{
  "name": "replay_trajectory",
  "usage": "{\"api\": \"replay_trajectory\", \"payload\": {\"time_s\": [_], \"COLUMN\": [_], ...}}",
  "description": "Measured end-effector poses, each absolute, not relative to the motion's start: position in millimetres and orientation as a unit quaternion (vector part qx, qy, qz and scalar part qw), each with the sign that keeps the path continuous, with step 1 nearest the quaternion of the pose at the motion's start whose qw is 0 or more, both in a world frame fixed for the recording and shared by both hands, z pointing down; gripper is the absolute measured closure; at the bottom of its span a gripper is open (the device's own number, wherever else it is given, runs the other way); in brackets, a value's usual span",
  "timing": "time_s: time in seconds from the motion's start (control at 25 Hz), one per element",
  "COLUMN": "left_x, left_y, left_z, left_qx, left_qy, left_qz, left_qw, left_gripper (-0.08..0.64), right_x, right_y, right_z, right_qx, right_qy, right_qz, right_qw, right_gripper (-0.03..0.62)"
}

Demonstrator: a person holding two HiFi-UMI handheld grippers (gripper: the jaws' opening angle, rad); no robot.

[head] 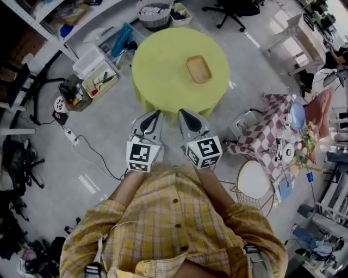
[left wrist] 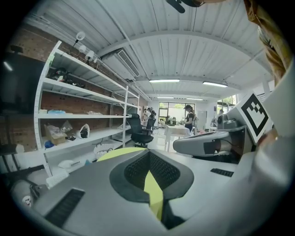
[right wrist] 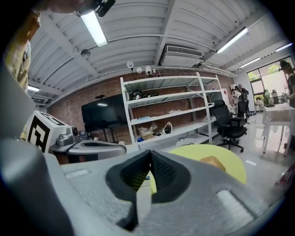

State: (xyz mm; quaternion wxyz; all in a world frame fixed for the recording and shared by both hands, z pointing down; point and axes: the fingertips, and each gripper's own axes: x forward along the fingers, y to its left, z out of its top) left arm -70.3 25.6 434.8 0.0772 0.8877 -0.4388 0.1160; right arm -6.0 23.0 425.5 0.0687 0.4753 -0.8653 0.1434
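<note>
A round table with a yellow-green cloth (head: 163,65) stands ahead of me, with a small shallow wooden tray (head: 199,69) on it right of centre. I hold both grippers side by side in front of my chest, above the floor and short of the table's near edge. The left gripper (head: 156,113) is shut with nothing in it, and so is the right gripper (head: 182,112). In the left gripper view the left gripper (left wrist: 148,153) points over the table (left wrist: 115,153). In the right gripper view the right gripper (right wrist: 150,155) has the table (right wrist: 230,168) and tray (right wrist: 213,161) beyond it.
Plastic bins of tools (head: 98,73) and a basket (head: 154,15) sit on the floor left of and behind the table. A checkered-cloth table (head: 272,130) with dishes and a round white wire stand (head: 254,182) are to the right. A power strip (head: 70,134) lies left. Shelving (left wrist: 78,115) lines the wall.
</note>
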Motion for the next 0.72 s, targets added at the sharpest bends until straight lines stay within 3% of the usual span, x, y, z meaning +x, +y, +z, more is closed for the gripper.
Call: {"api": "replay_trajectory", "payload": {"time_s": [0.72], "left_x": [-110.5], "left_y": [-58.5], "left_z": [440.9], "left_qx": [0.901], "left_qy": [-0.41], "left_qz": [0.11], "left_qw": [0.092], "left_gripper": [0.557], "right_x": [-41.3], "right_y": [-52.4], "right_z": [425.0], "right_qx": [0.508], "right_qy": [-0.845], "right_qz": [0.135], "right_qw": [0.097], "right_gripper": [0.594]}}
